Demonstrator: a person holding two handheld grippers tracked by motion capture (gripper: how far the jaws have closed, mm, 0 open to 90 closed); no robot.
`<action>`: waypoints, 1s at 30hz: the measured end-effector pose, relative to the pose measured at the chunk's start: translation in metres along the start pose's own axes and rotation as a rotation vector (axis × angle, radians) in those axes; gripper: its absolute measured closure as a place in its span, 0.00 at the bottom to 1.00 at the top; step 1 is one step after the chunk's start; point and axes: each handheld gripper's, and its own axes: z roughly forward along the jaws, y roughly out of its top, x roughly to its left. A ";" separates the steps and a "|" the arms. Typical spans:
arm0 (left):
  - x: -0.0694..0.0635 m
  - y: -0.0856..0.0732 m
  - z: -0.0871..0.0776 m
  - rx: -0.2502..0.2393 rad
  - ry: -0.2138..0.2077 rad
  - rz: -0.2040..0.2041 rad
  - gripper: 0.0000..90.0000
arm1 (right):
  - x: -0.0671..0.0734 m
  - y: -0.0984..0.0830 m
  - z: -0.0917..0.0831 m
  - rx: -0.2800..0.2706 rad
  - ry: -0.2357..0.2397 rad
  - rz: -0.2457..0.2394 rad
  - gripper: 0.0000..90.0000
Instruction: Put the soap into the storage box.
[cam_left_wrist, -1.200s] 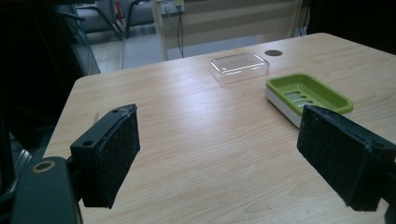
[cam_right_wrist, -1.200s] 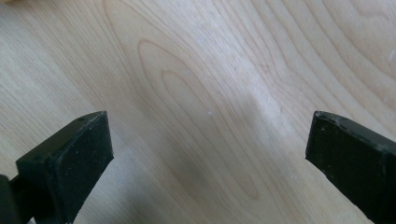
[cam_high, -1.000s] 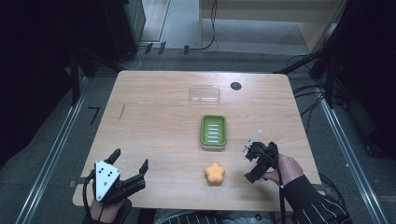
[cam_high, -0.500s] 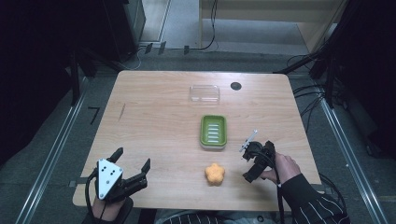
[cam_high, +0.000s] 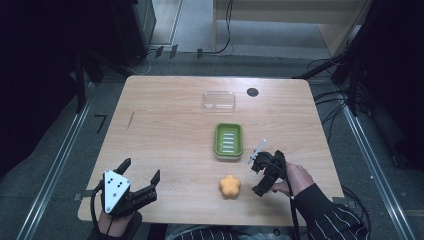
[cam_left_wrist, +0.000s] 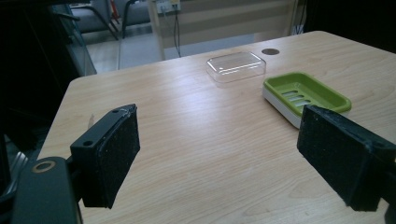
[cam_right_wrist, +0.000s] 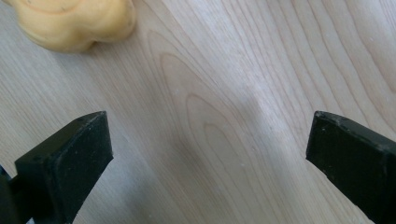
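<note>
An orange flower-shaped soap (cam_high: 230, 186) lies on the wooden table (cam_high: 165, 130) near the front edge, and shows at the upper left in the right gripper view as the soap (cam_right_wrist: 70, 21). My right gripper (cam_high: 255, 179) is just right of it, low over the wood, open and holding nothing (cam_right_wrist: 210, 158). A green soap dish (cam_high: 228, 140) sits behind the soap, also seen as the dish (cam_left_wrist: 303, 95). A clear lid (cam_high: 218, 100) lies farther back, seen too as the lid (cam_left_wrist: 236, 67). My left gripper (cam_high: 140, 171) rests at the front left, open and empty (cam_left_wrist: 229, 154).
A small dark round hole (cam_high: 252, 92) is in the tabletop right of the clear lid. Dark equipment and cables ring the table on the floor. Bare wood spreads across the left half of the table.
My right gripper has edged left, closer to the orange soap. The left gripper has barely moved.
</note>
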 end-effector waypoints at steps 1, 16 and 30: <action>0.000 0.000 0.000 -0.001 0.003 -0.006 0.15 | 0.001 0.002 0.000 -0.001 0.002 -0.007 0.00; 0.001 -0.001 -0.005 -0.003 0.006 -0.006 0.15 | 0.020 0.021 -0.001 -0.006 0.032 -0.068 0.00; 0.001 -0.001 -0.004 -0.001 0.003 -0.004 0.15 | 0.043 0.040 0.008 0.007 0.072 -0.175 0.00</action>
